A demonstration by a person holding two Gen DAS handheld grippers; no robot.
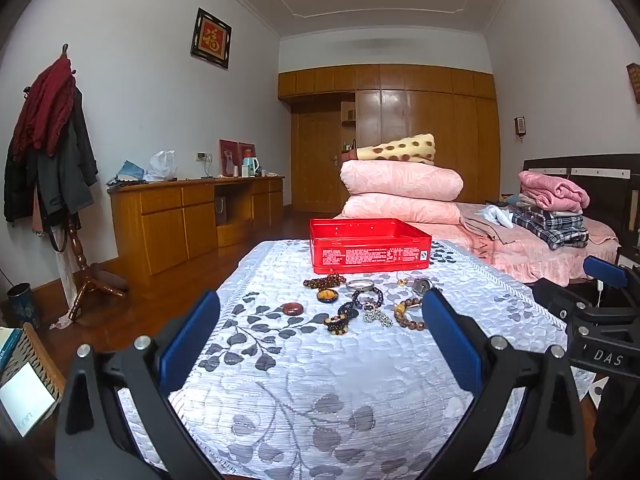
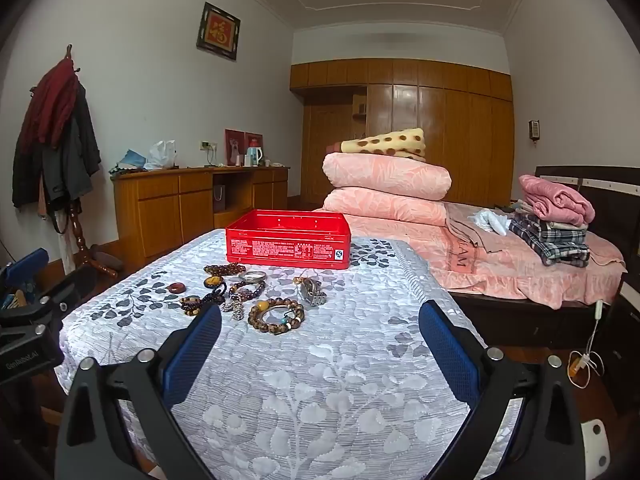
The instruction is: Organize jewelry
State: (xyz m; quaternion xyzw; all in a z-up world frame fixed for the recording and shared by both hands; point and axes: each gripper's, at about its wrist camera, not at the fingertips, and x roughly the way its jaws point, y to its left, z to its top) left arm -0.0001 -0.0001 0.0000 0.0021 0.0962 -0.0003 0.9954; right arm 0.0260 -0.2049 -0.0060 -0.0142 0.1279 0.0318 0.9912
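A red open box (image 1: 370, 246) (image 2: 288, 242) stands at the far end of a table with a white leaf-patterned cloth (image 1: 320, 392) (image 2: 320, 380). In front of it lies a heap of jewelry: bead bracelets (image 1: 408, 314) (image 2: 276, 316), a red ring (image 1: 291, 309) (image 2: 176, 287), a silver bangle (image 1: 360, 285) (image 2: 253, 277), an amber pendant (image 1: 327, 295) (image 2: 213, 281) and a watch (image 2: 312, 292). My left gripper (image 1: 320, 332) is open and empty, short of the jewelry. My right gripper (image 2: 320, 340) is open and empty, near the beads.
A bed (image 2: 520, 256) with folded pink quilts (image 1: 400, 192) and clothes stands right of the table. A wooden sideboard (image 1: 192, 220) and a coat stand (image 1: 52, 152) line the left wall. Each gripper shows at the other view's edge (image 1: 604, 320) (image 2: 28, 312).
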